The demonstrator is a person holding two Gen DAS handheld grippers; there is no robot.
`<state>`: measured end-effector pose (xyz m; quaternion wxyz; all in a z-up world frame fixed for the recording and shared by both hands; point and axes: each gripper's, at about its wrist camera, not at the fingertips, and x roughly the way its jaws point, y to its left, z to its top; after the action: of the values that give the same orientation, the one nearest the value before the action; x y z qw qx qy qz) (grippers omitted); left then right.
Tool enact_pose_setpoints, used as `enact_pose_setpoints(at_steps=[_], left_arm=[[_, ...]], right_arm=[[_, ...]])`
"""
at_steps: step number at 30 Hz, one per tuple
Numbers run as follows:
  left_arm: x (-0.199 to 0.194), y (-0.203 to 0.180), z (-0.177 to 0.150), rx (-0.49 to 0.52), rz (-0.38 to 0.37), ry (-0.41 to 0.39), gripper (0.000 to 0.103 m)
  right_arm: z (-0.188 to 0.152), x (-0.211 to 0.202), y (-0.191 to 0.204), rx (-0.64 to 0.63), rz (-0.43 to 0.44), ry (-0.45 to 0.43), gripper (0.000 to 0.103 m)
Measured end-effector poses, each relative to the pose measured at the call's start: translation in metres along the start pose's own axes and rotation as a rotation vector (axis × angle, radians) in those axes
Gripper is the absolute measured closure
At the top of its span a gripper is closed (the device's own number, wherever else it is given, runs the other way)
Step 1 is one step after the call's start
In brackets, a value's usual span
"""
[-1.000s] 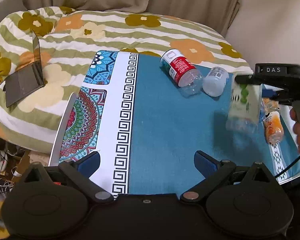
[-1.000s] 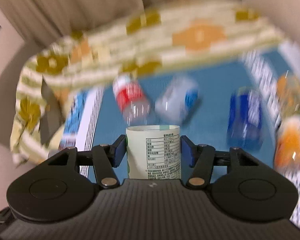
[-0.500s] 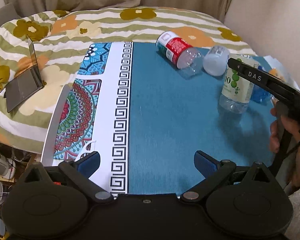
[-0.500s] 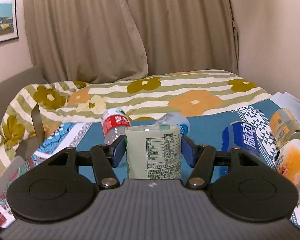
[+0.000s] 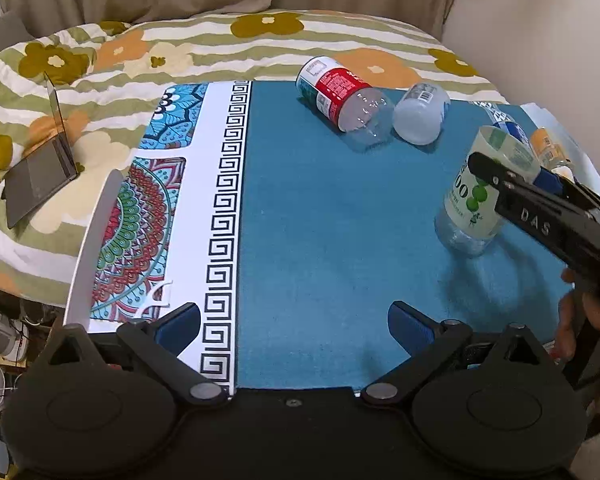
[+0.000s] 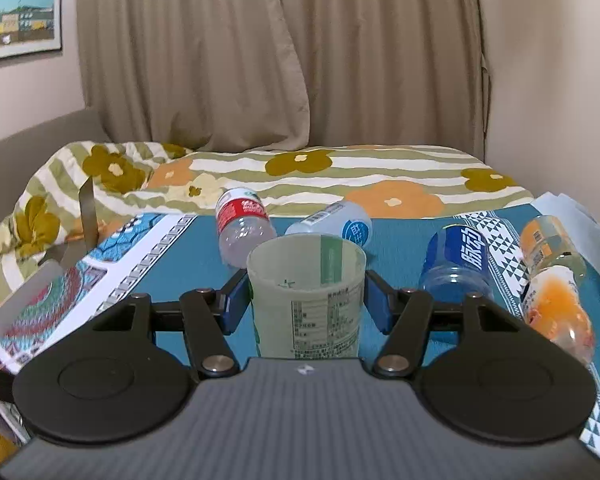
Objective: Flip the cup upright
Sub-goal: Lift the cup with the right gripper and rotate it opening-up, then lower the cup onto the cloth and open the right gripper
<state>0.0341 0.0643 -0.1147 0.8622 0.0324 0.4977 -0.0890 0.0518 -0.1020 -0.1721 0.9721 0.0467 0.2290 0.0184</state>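
Note:
A pale green cup cut from a bottle stands upright, mouth up, on the teal cloth. My right gripper has its blue pads on both sides of the cup near the rim; a thin gap may show at the pads. In the left wrist view the cup stands at the right with the right gripper around its top. My left gripper is open and empty, low over the near edge of the cloth.
A red-label cup and a clear cup lie on their sides at the back. A blue cup and two orange ones lie to the right. A laptop sits on the flowered bedspread at left.
The right gripper has swung the cup from the air to upright and set it down on the cloth. The pads now look slightly looser. The left gripper has barely moved.

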Motion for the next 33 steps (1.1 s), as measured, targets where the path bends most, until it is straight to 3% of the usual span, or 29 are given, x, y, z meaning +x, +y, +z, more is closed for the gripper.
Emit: enact_pose_setpoints(at_steps=[11,12,14,17,29,33], left_arm=[[-0.005,-0.01,-0.001,0.001,0.002,-0.008,0.001],[-0.006,-0.011,-0.001,0.002,0.004,-0.013,0.001],[-0.01,-0.013,0.0,0.005,0.013,-0.023,0.001],[-0.017,-0.016,0.002,0.013,0.032,-0.044,0.001],[-0.079,-0.041,0.025,0.017,0.08,-0.235,0.001],[-0.093,-0.046,0.025,0.01,0.077,-0.255,0.001]], right_arm=[[0.0,-0.007,0.0,-0.003,0.007,0.036,0.024],[0.002,-0.008,0.0,-0.002,0.005,0.04,0.022],[0.005,-0.012,-0.001,0.003,-0.005,0.032,0.001],[0.012,-0.024,-0.005,0.014,-0.011,0.004,0.0],[0.078,-0.093,-0.033,0.038,-0.056,0.221,0.0],[0.09,-0.111,-0.043,0.052,-0.08,0.275,0.0]])
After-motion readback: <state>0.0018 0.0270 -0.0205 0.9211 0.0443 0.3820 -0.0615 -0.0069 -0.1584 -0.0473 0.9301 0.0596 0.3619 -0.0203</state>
